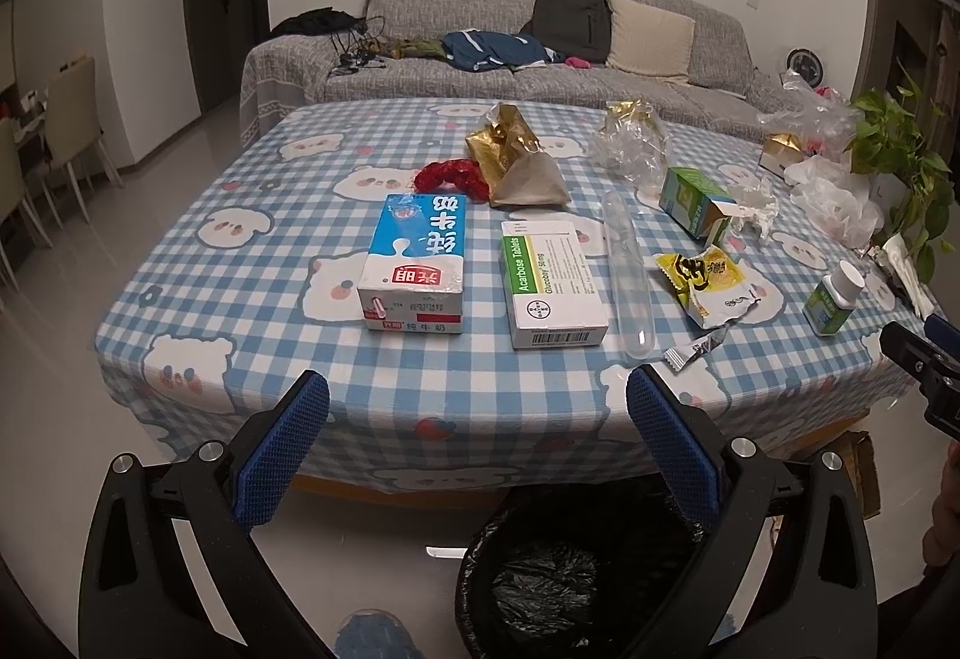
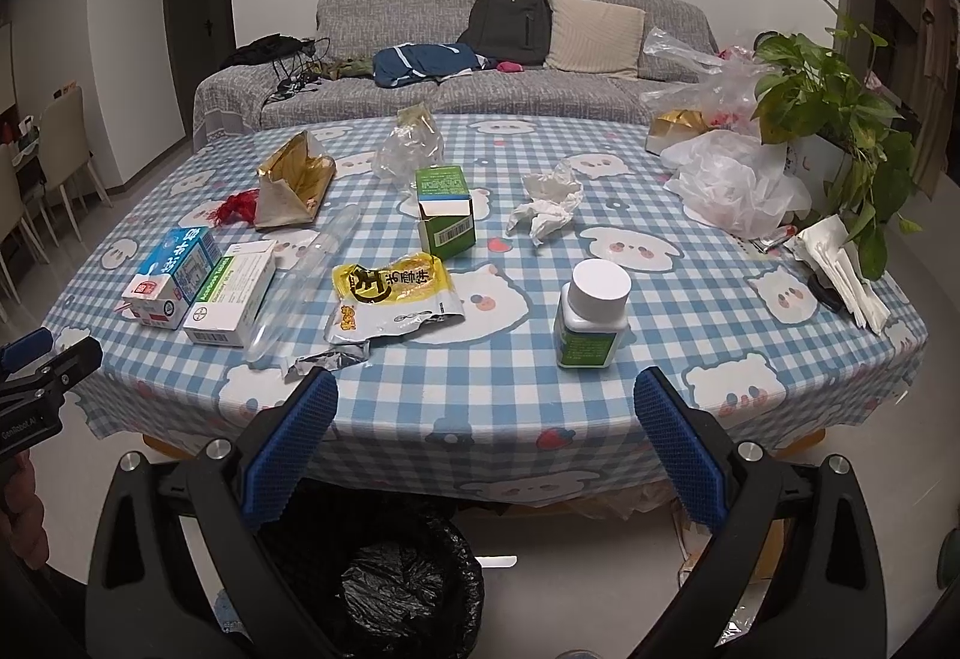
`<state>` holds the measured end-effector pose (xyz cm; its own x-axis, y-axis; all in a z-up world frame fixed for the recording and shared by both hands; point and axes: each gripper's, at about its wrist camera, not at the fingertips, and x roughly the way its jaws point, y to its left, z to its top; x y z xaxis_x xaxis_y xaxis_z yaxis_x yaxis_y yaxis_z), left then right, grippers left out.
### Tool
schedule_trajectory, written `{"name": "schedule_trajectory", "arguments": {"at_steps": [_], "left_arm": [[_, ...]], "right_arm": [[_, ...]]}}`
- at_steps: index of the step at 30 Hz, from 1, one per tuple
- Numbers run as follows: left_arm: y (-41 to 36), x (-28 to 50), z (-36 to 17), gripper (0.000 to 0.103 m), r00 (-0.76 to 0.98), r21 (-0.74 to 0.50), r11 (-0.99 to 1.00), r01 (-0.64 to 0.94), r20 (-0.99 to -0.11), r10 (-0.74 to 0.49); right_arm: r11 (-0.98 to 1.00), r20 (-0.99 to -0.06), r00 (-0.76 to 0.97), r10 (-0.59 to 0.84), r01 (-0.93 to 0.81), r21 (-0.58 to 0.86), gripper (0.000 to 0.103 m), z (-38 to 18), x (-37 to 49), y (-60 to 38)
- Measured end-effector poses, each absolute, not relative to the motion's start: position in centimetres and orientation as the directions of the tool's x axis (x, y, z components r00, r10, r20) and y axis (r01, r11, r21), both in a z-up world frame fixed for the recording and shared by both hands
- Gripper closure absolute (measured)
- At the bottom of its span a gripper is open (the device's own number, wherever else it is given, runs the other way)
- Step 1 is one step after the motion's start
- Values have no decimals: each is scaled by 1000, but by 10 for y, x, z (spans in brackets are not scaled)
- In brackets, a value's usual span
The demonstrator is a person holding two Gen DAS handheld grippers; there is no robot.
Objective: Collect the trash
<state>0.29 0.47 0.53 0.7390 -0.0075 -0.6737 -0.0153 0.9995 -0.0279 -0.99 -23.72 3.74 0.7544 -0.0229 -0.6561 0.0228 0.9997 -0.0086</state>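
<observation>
Currently both the left hand-held gripper point(image 1: 478, 401) and right hand-held gripper point(image 2: 486, 401) are held open and empty; the pill bottle point(image 2: 591, 317) could be tipped if approached carelessly

On the table point(image 1: 252, 263) the milk carton point(image 1: 414, 266) lies at the left, the tablet box point(image 1: 552, 287) just right of it, then the clear tube point(image 1: 629, 275) and the snack wrapper point(image 1: 702, 284). The pill bottle point(image 2: 591, 317) stands furthest right, near the front edge. Behind them lies the crumpled tissue point(image 2: 549, 206). The bin point(image 2: 384, 587) sits on the floor before the table, the sofa point(image 2: 420, 53) behind it.
</observation>
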Motion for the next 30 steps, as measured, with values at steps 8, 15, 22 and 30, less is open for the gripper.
{"name": "schedule_trajectory", "arguments": {"at_steps": [8, 15, 22, 30], "left_arm": [[4, 5, 4, 6, 734, -28, 1000, -14, -679, -9], [6, 5, 4, 6, 737, -45, 999, -10, -675, -23], [4, 3, 5, 6, 743, -58, 998, -1, -668, -38], [5, 5, 4, 6, 738, -34, 999, 2, -675, -24]], "right_arm": [[1000, -655, 755, -21, 23, -6, 8, 37, -11, -239], [1000, -656, 755, -14, 21, 2, 8, 38, -11, -241], [1000, -655, 755, 6, 9, 19, 8, 40, -11, -240], [999, -654, 756, 11, 13, 31, 8, 39, -12, -244]]}}
